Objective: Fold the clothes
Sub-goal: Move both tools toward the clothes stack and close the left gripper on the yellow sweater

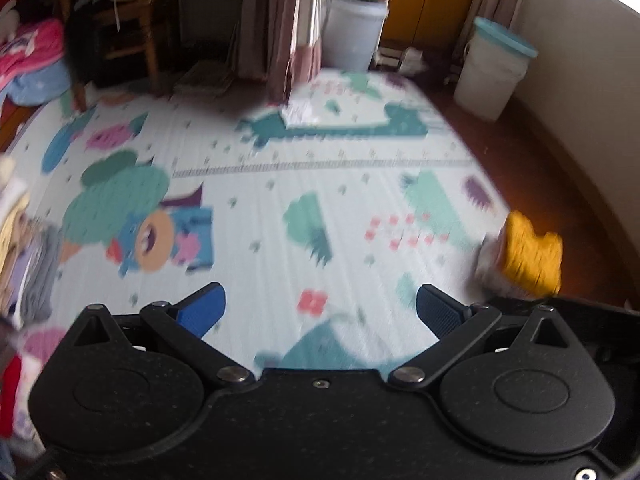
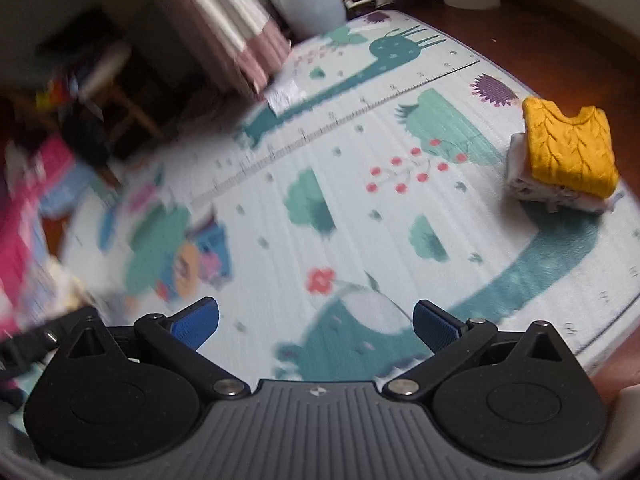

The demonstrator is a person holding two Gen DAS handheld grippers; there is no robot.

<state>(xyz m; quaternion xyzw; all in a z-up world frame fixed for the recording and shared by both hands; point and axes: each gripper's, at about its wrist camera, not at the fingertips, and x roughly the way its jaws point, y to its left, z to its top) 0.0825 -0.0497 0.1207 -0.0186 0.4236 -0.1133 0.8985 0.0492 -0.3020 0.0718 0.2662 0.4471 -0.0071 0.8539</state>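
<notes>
Left wrist view: a patterned play mat (image 1: 280,200) is covering the floor, with a potted plant (image 1: 354,28) and a lidded bin (image 1: 494,68) beyond it; the left tool (image 1: 320,312) is hanging open and empty, a blurred folded yellow sweater (image 1: 530,256) lying at the mat's right edge. Right wrist view: the right tool (image 2: 316,326) is gaping open, holding nothing; the cable-knit sweater (image 2: 568,148) is sitting folded atop a pale folded garment (image 2: 540,192), well apart from the tool.

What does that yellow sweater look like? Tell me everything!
The yellow sweater is mustard-coloured, chunky knit with braided cable patterns. It is folded into a neat bundle, neck opening at the far edge, and sits on top of a folded white patterned garment. The pile rests near the play mat's right edge. Nothing grips it.
</notes>
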